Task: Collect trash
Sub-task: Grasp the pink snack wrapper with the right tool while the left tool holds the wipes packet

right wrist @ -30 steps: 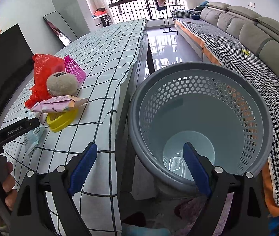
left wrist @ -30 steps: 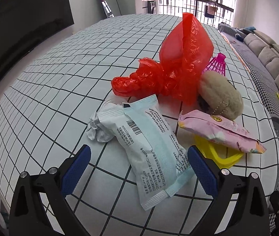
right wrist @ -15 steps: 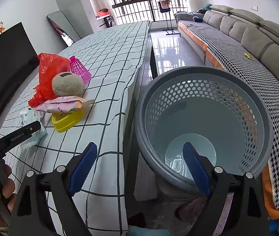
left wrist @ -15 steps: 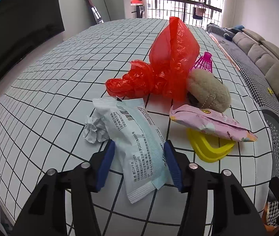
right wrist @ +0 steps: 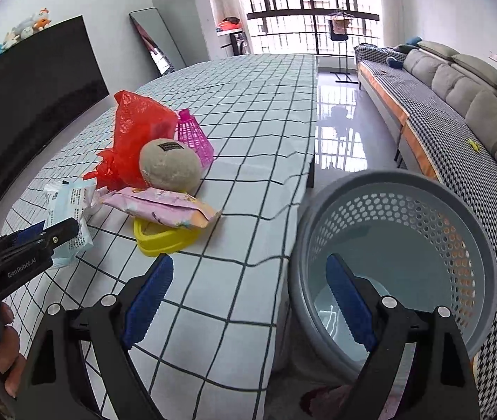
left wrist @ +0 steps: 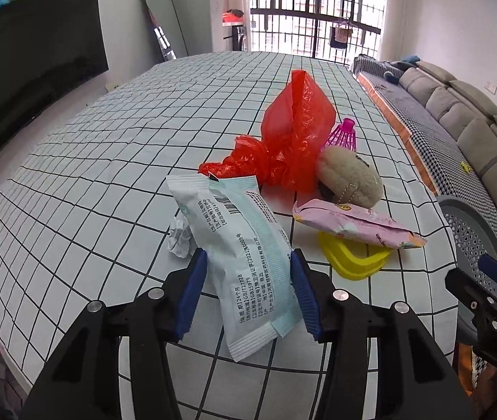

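Note:
My left gripper has its blue pads pressed on both sides of a pale blue printed packet, and its jaws are still closing. The packet stands tilted, lifted off the checked tablecloth. A crumpled white paper ball lies just left of it. Behind lie a red plastic bag and a pink wrapper resting on a yellow dish. My right gripper hangs open and holds nothing, over the table's corner and the grey mesh basket. The held packet also shows in the right wrist view.
A beige plush ball and a pink shuttlecock sit beside the red bag. The basket stands on the floor off the table's right edge, and nothing shows inside it. A sofa runs along the right wall. A dark screen is at left.
The left jaws went from wide open to closed around the pale blue packet, and the packet rose off the cloth. The right gripper rose and swung so more of the table shows.

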Tool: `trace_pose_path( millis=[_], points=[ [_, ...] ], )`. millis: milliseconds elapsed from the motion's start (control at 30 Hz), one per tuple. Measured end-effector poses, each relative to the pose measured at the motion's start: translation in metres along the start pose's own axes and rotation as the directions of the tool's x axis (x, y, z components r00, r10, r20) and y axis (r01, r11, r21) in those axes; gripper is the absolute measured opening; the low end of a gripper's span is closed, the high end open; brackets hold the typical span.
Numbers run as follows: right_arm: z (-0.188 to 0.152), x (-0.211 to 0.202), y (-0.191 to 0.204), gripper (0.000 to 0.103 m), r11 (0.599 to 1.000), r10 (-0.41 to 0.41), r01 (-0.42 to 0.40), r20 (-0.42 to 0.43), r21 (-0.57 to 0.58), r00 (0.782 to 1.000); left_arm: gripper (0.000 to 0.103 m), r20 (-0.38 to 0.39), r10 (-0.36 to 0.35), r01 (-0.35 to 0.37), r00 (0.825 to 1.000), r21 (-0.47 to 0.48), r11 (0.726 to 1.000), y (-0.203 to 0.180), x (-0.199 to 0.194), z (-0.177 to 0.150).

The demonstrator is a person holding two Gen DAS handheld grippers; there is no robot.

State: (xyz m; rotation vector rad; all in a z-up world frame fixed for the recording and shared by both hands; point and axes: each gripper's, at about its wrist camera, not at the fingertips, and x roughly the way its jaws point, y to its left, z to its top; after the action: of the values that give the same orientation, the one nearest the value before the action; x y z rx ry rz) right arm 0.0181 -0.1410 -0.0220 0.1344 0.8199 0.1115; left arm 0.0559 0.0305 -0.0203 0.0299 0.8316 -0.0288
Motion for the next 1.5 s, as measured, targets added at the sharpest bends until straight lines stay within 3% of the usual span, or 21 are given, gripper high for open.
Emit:
trace_pose_path(
  millis=[200,667,833,900,1233,1500],
  points=[
    [0.023,0.023,0.024,0.085,0.99,0.003,-0.006,-0.026,-0.139,1.0,0.048,0.02,0.008,-0.008,1.0,-0.003,1.0,0.004,0.0,0.009],
    [0.045,0.069,0.068,0.081,0.946,0.024,-0.05,-0.085,-0.32,0.996,0.048,0.018,0.015,-0.014,1.0,-0.039,0.999,0.023,0.01,0.011],
    [0.047,0.082,0.075,0.074,0.933,0.021,-0.061,-0.116,-0.353,0.993,0.048,0.014,0.017,-0.016,1.0,-0.05,0.999,0.026,0.016,0.014],
    [0.047,0.084,0.075,0.064,0.931,0.025,-0.07,-0.129,-0.357,0.991,0.048,0.013,0.016,-0.015,1.0,-0.053,0.998,0.027,0.017,0.014],
    [0.043,0.075,0.077,0.042,0.927,0.026,-0.069,-0.12,-0.369,0.992,0.048,0.014,0.002,-0.001,1.0,-0.053,0.999,0.027,0.017,0.015],
    [0.037,0.048,0.073,0.039,0.945,0.062,-0.083,-0.076,-0.317,0.995,0.048,0.035,-0.016,0.018,0.999,-0.044,0.999,0.026,0.004,0.009]
  ],
)
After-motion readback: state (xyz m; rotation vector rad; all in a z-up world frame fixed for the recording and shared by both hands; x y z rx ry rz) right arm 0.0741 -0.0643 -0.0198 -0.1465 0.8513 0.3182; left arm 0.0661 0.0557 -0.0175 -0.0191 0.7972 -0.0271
